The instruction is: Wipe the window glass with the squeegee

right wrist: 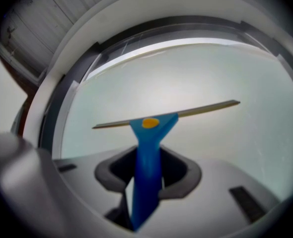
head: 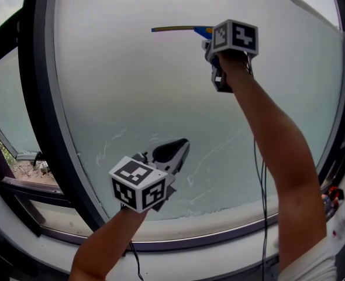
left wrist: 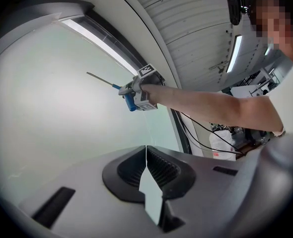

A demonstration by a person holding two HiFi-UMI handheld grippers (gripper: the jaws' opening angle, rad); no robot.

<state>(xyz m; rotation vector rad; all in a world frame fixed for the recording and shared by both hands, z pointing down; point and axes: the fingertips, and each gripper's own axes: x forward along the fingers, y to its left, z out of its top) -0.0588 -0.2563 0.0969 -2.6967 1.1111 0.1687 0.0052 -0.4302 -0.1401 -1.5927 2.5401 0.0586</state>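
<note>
**A:** Two grippers up, so why is only your right gripper (head: 210, 40) working?

**B:** Its fingers (right wrist: 181, 176) clench the squeegee (right wrist: 147, 148) by the handle, probably to press the blade against the upper glass (head: 131, 86). Your left gripper (head: 175, 151) hangs lower with its fingers (left wrist: 162, 170) clenched on nothing.

**A:** Which way does it point?

**B:** The handle aims at the pane. The blade runs roughly level, side to side.

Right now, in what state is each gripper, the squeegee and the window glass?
window glass: hazy, with streaks low down.
squeegee: held by its blue handle, blade roughly level.
right gripper: jaws shut on the squeegee.
left gripper: jaws shut, empty.
</note>
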